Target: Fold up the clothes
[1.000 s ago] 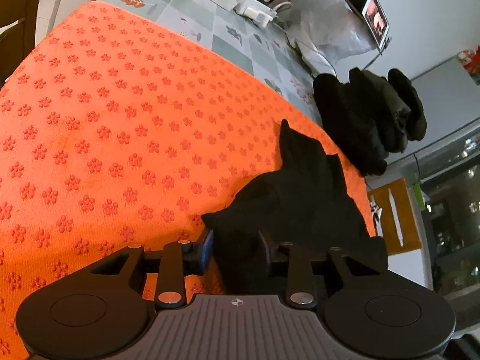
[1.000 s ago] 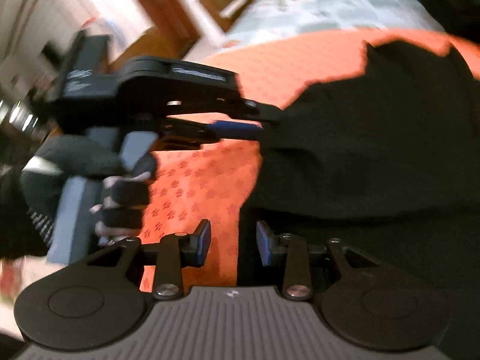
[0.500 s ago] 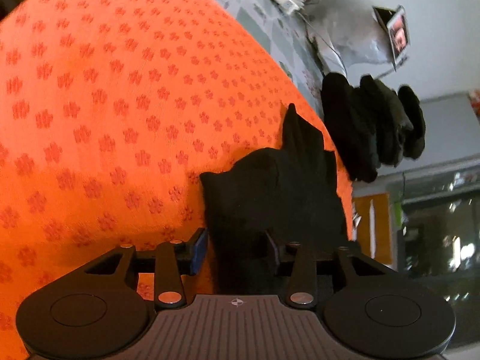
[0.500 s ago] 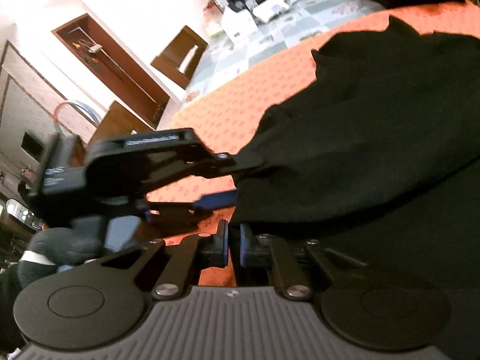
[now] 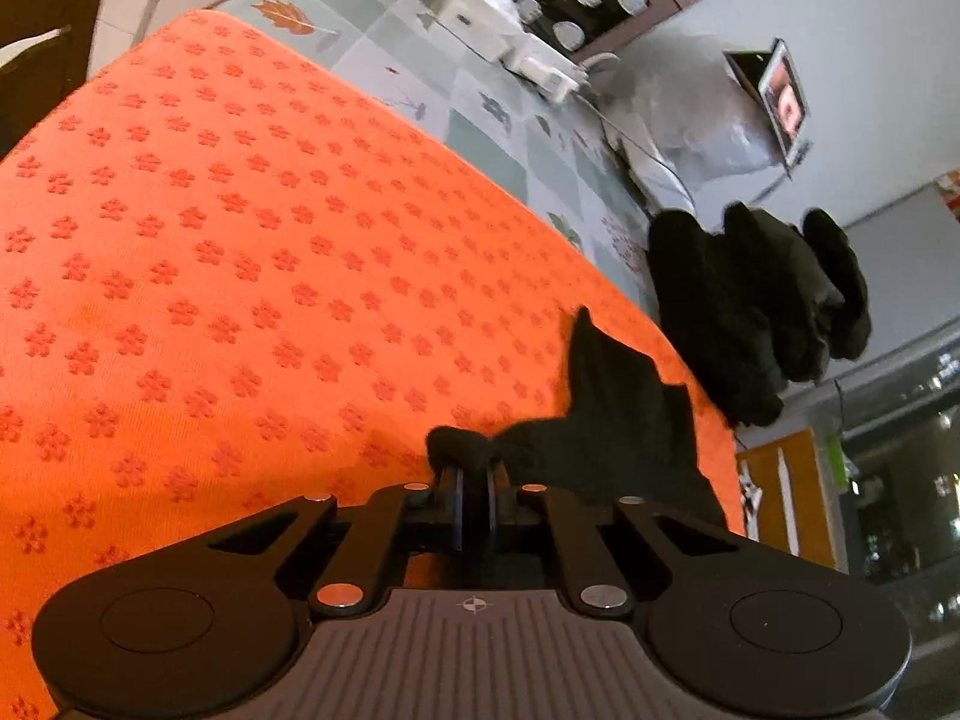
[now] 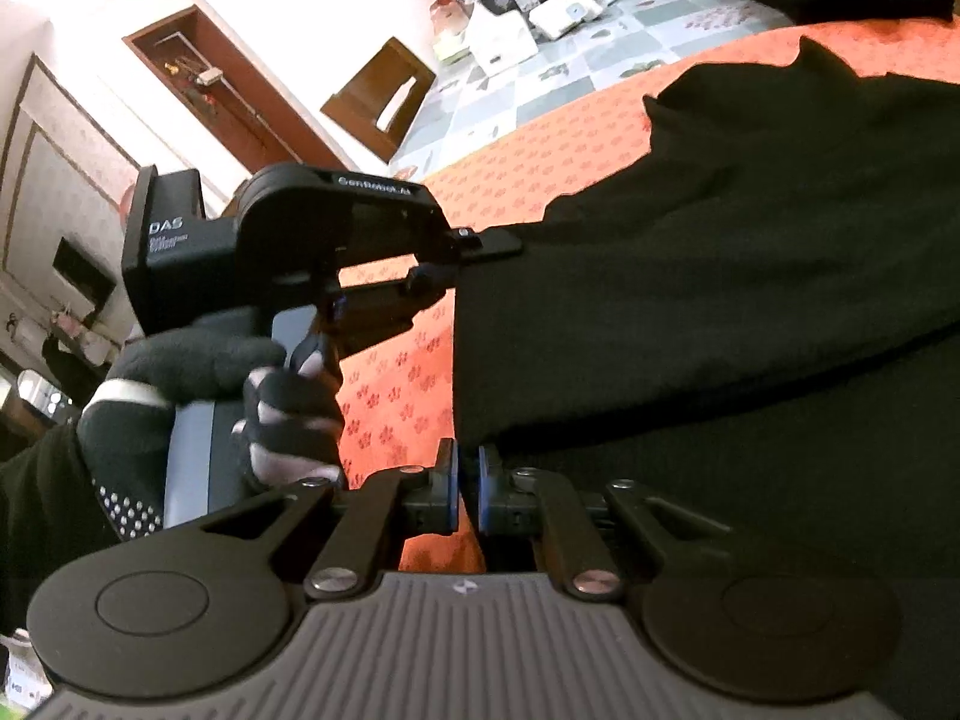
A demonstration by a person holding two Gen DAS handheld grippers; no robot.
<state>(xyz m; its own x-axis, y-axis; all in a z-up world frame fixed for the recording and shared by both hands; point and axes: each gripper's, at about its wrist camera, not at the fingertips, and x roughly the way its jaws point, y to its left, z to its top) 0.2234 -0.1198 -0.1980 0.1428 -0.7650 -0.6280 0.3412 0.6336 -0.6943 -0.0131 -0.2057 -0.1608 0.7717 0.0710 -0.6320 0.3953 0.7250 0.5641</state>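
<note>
Orange mat (image 5: 240,252) covers the tabletop ahead of both grippers. Black garment (image 6: 720,300) lies on it, bunched, running right from the left gripper (image 5: 474,480). Pile of dark clothes (image 5: 756,300) sits well beyond, off the mat. Left gripper's jaws just closed, pinching a garment edge. Right gripper (image 6: 468,468) nearly closed; cloth apparently between the pads, edge hard to see.
</note>
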